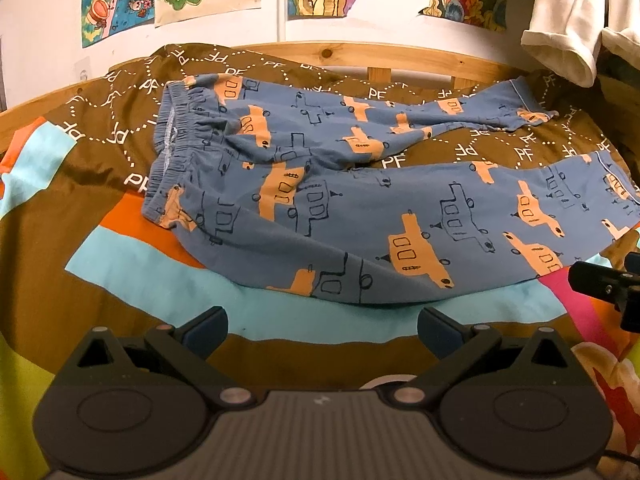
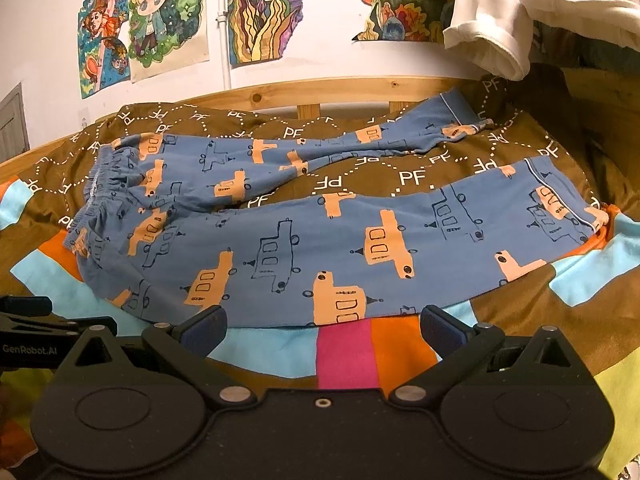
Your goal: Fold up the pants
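**Both grippers spread, short of the pants' near edge**

Left gripper (image 1: pixel 322 330) spread wide, nothing between the fingers, hovering over the bedspread (image 1: pixel 256 316) just short of the pants (image 1: pixel 360 216). Right gripper (image 2: pixel 322 330) same: fingers apart, holding nothing, tips right at the near hem of the lower leg.

Pants lie flat and unfolded on the bed, waistband (image 1: pixel 172 148) to my left, cuffs to my right. Legs splayed in a V with brown cover showing between them. Near leg runs straight along my side; its long edge is fully exposed. Far leg is rumpled, its cuff (image 2: pixel 460 120) close to the wooden bed rail (image 2: pixel 320 90).

Open cover all along the near edge and left of the waistband. Right side is tighter: white cloth (image 2: pixel 500 20) hangs over the far right corner. My other gripper shows at each frame edge, apart from the fabric.
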The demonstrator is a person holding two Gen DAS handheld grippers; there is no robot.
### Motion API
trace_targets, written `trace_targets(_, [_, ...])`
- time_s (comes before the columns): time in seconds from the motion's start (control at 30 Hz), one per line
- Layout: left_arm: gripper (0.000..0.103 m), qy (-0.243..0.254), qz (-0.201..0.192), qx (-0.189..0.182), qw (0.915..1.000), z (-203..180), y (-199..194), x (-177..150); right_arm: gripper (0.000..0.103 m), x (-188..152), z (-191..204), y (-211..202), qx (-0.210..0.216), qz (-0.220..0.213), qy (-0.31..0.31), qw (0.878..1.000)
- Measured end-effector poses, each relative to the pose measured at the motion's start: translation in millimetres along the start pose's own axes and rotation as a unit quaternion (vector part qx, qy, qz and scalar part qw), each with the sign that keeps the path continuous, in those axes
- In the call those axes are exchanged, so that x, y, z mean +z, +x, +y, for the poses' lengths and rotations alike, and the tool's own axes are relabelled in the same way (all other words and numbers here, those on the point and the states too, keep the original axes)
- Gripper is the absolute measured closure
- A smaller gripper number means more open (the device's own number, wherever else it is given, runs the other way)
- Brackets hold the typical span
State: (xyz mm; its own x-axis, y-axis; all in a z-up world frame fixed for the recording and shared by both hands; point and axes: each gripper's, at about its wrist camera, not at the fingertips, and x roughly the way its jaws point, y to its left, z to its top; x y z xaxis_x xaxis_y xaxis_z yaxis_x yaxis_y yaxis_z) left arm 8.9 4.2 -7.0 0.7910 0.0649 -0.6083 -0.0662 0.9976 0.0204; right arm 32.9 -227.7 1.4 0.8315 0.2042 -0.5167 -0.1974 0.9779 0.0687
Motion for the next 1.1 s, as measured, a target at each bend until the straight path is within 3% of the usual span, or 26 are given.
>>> trace_targets(0.47, [0.000,0.000,0.025,-0.017,0.9995,4,5,-1,0.001,4,-4,9,0.010,0.018,-0.010,1.000])
trace_targets(0.9, [0.000,0.027,0.009,-0.039,0.9989,12,1,10,0.001,15,-5,14,0.038,0.004,-0.071,0.997])
trace_targets(1.1, [0.000,0.051,-0.014,-0.021,0.9984,27,3,43,0.001,31,-10,17,0.072,0.010,-0.080,0.994])
